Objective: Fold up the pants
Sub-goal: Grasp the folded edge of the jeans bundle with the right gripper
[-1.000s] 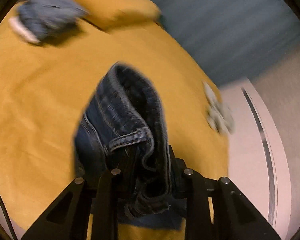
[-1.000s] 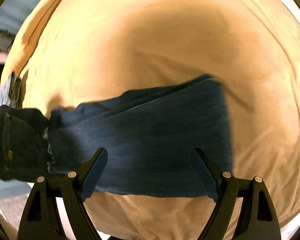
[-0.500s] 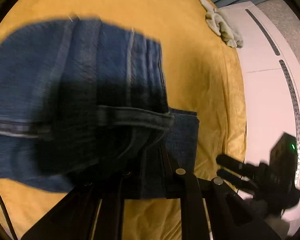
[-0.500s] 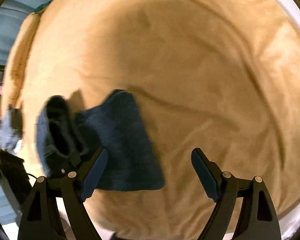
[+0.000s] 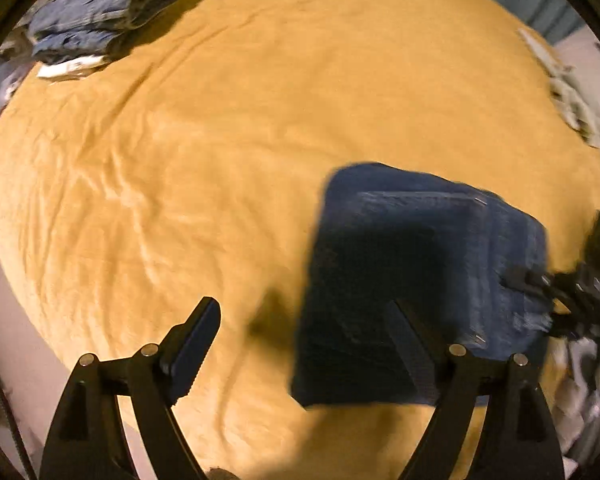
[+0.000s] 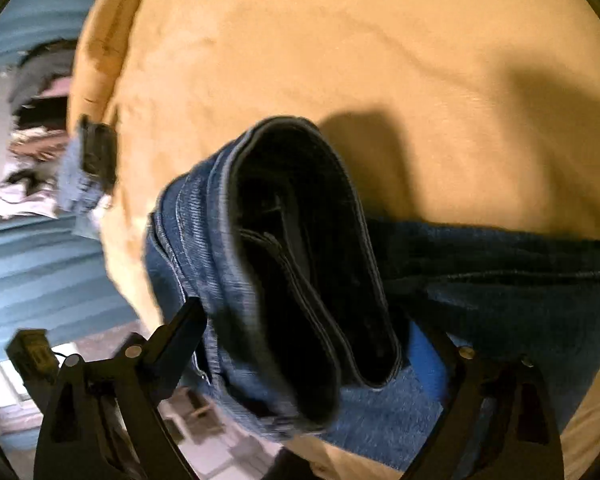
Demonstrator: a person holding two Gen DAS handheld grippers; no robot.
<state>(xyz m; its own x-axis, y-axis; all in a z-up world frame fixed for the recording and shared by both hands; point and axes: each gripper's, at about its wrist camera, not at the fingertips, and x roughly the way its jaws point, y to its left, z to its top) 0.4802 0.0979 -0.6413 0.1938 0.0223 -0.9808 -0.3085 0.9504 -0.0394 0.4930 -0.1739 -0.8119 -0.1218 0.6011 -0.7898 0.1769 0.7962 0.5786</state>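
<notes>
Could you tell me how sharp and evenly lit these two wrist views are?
Left wrist view: dark jeans motion-smeared, yellow bedspread warm-lit, fisheye-bent. Right wrist view: jeans' waistband fairly crisp, casting a hard shadow; room at left blurred.

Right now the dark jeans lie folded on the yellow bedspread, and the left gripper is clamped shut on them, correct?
Not quite. The dark jeans do lie folded on the yellow bedspread, but the left gripper is open: its jaws have just been opening, as the left wrist view shows.

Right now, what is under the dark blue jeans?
The jeans lie on a yellow blanket, which spreads out around them. The part right beneath the jeans is covered, so anything there cannot be seen.
</notes>
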